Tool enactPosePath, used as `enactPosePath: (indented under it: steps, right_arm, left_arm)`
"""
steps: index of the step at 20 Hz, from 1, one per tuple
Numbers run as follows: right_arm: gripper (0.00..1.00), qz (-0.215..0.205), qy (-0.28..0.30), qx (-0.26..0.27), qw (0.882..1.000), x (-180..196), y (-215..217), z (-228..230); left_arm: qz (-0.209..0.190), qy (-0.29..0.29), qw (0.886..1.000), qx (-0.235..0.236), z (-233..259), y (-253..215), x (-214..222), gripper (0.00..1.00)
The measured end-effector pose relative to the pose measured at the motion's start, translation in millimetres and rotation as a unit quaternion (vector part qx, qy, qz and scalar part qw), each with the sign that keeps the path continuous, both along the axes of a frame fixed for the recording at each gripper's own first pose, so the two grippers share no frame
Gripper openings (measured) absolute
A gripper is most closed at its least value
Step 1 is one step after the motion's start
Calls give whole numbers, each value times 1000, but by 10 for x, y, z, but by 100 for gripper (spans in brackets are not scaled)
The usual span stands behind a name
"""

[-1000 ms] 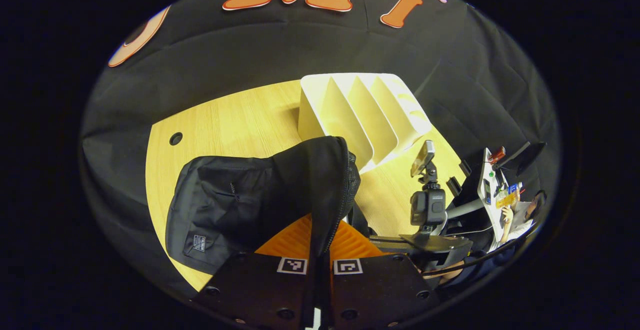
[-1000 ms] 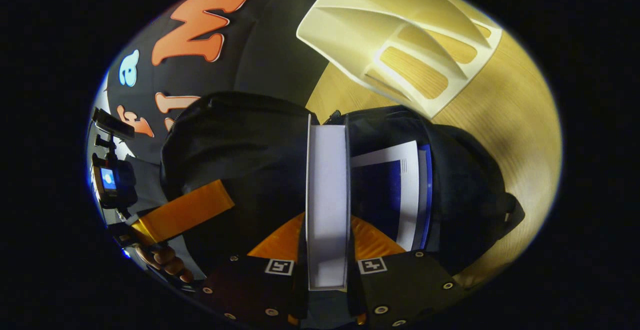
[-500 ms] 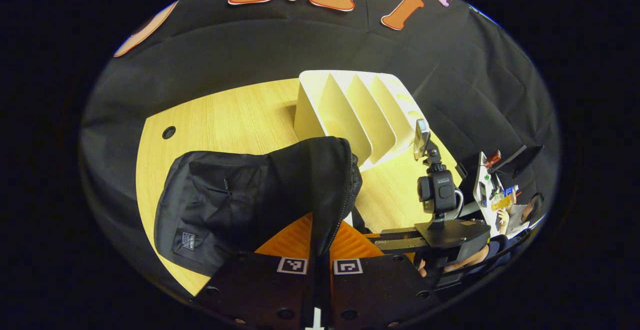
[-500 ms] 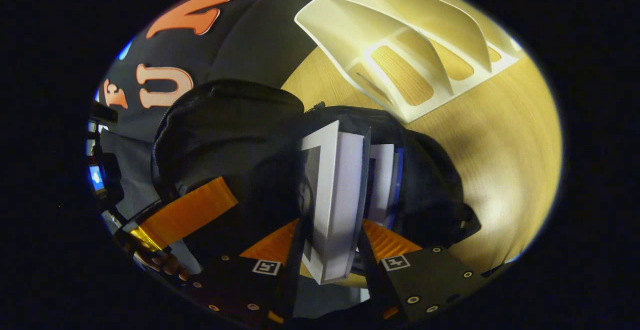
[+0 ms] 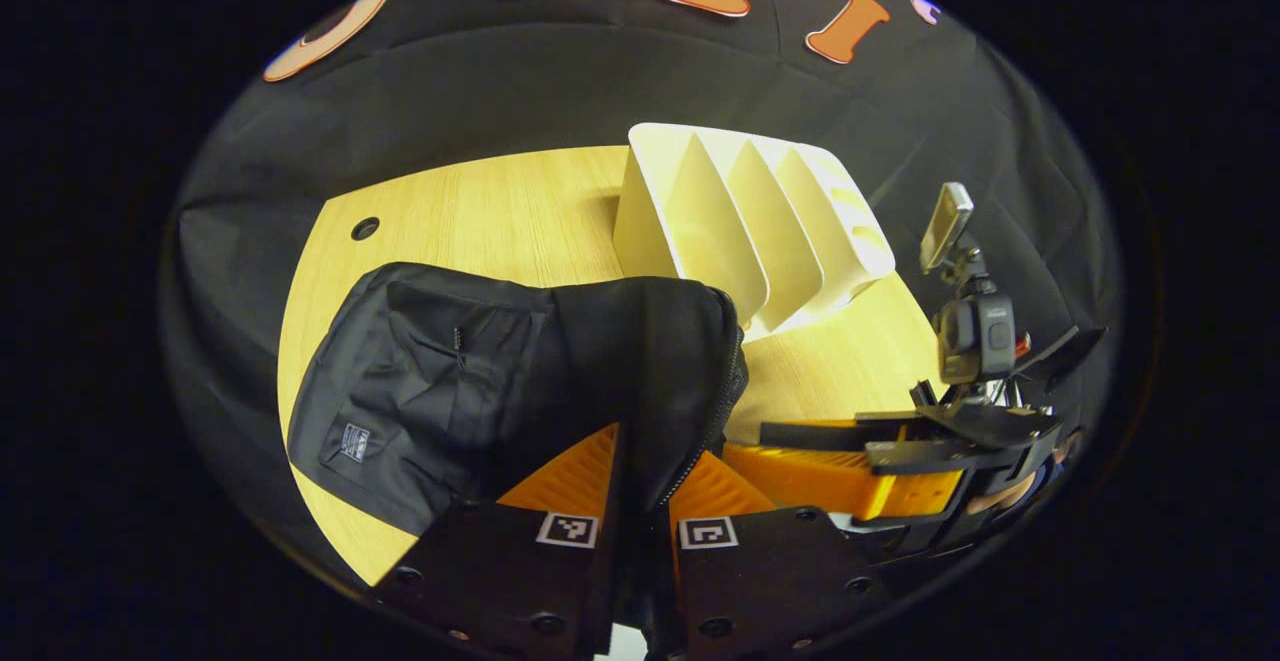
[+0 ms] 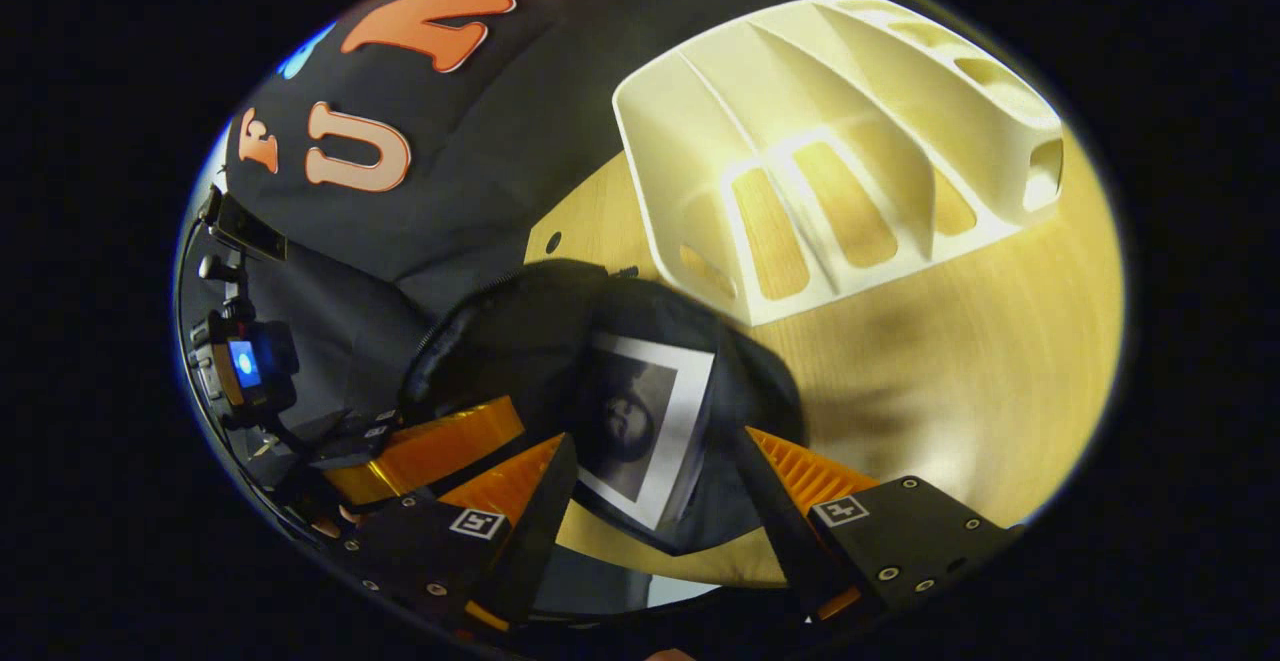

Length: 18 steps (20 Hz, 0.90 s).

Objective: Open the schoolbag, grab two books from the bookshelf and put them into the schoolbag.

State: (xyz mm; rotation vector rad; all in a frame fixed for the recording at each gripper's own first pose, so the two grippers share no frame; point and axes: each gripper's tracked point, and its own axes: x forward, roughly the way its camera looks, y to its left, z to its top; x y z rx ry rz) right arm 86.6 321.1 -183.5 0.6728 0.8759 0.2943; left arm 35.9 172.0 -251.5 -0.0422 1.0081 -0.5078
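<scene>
The left claw [image 5: 640,501] is pinched on the zippered rim of the bag [image 5: 480,381], holding the mouth up and open on the counter [image 5: 480,211]. In the right gripper view the right claw [image 6: 655,481] stands wide, its fingers well apart and pressing on nothing. Between them, a book [image 6: 645,421] with a dark picture on its cover sits in the bag's [image 6: 560,331] mouth, tilted, its near corner sticking out over the rim. I cannot tell whether another book lies under it. The shelf [image 5: 750,221] stands behind the bag, and its slots look empty from both views — so both books have likely left it, and the task seems close to its end.

The risks from here are small but real. The book is loose and leaning; if the left claw lets the rim drop too soon, the soft fabric could sag and tip the book back out onto the counter. If the right claw pulls away carelessly, a finger could catch the cover or the zipper edge and drag the book with it. The bag itself is limp — a tug on the rim could shift it toward the shelf [image 6: 830,141], which stands just behind it.
</scene>
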Motion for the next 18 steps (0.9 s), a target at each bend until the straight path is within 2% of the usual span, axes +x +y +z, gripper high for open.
enactPosePath:
  steps: [3, 4, 7, 8, 9, 10, 11, 12, 14, 15, 18]
  right_arm:
    - [97, 4, -36, -24, 999, 52, -318, 167]
    - [97, 3, -39, -32, 999, 55, -421, 196]
    - [97, -3, -56, -47, 997, 81, -710, 315]
    - [97, -7, -68, -58, 996, 108, -824, 362]
    - [97, -13, -80, -74, 994, 126, -963, 423]
    - [97, -22, -97, -91, 991, 173, -1104, 505]
    - [98, -28, -112, -109, 987, 194, -1236, 587]
    - [98, -35, -128, -124, 983, 218, -1375, 687]
    - [98, -52, -165, -155, 973, 233, -1671, 937]
    - [98, -60, -182, -171, 966, 236, -1814, 1043]
    - [97, -84, -230, -209, 947, 147, -2244, 1351]
  left_arm:
    - [16, 0, 1000, 3, -21, -137, -49, 27]
    - [21, 0, 1000, 3, -15, -193, -80, 27]
    - [11, -4, 1000, -8, 51, -492, -162, 39]
    - [8, -10, 1000, -1, 72, -569, -188, 47]
    - [4, -16, 1000, -4, 125, -687, -200, 60]
    - [5, -23, 1000, -10, 186, -812, -220, 55]
    - [6, -33, 999, -17, 260, -938, -231, 66]
    - [8, -45, 999, -20, 362, -1049, -227, 68]
    - [9, -78, 997, -13, 502, -1230, -194, 87]
    - [10, -100, 995, -7, 609, -1342, -175, 92]
    - [31, -167, 985, -9, 993, -1652, -159, 96]
